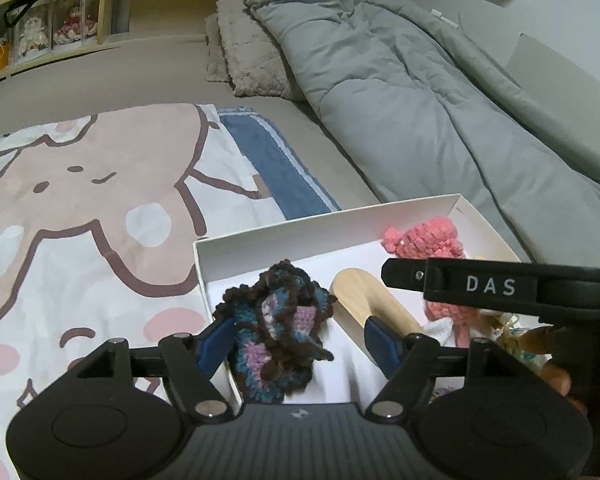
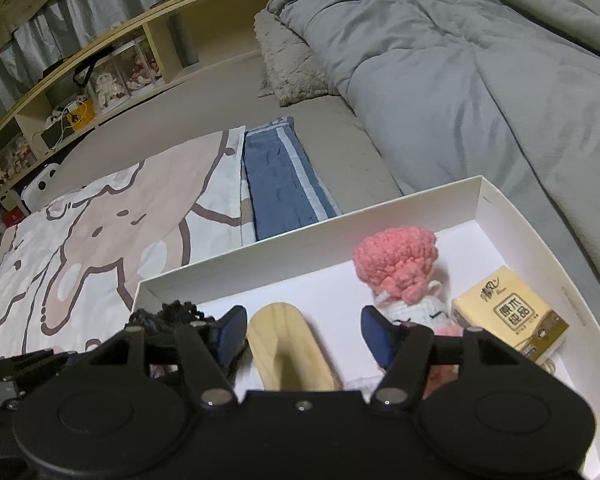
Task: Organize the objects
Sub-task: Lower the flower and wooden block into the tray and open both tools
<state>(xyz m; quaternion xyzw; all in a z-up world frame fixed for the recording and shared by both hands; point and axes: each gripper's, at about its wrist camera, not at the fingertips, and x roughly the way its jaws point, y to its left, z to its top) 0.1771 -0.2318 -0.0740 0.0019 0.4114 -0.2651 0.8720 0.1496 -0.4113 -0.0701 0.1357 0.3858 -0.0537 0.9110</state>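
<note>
Over a white box (image 2: pixel 312 236) on a bed, both claws stand apart and hold nothing. The left gripper (image 1: pixel 300 340) straddles a dark crochet piece (image 1: pixel 280 332), pads clear of it; the right gripper (image 2: pixel 304 332) brackets a wooden piece (image 2: pixel 288 348), seemingly just set down. Beside them lie a pink-haired doll (image 2: pixel 400 276) and a tissue pack (image 2: pixel 512 320) printed in Chinese. "DAS" marks the right gripper's finger.

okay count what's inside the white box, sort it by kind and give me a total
Crocheted yarn pieces: 2, the dark blue-purple one and the pink-topped doll
Wooden pieces: 1
Tissue packs: 1
Total: 4 in the white box
</note>
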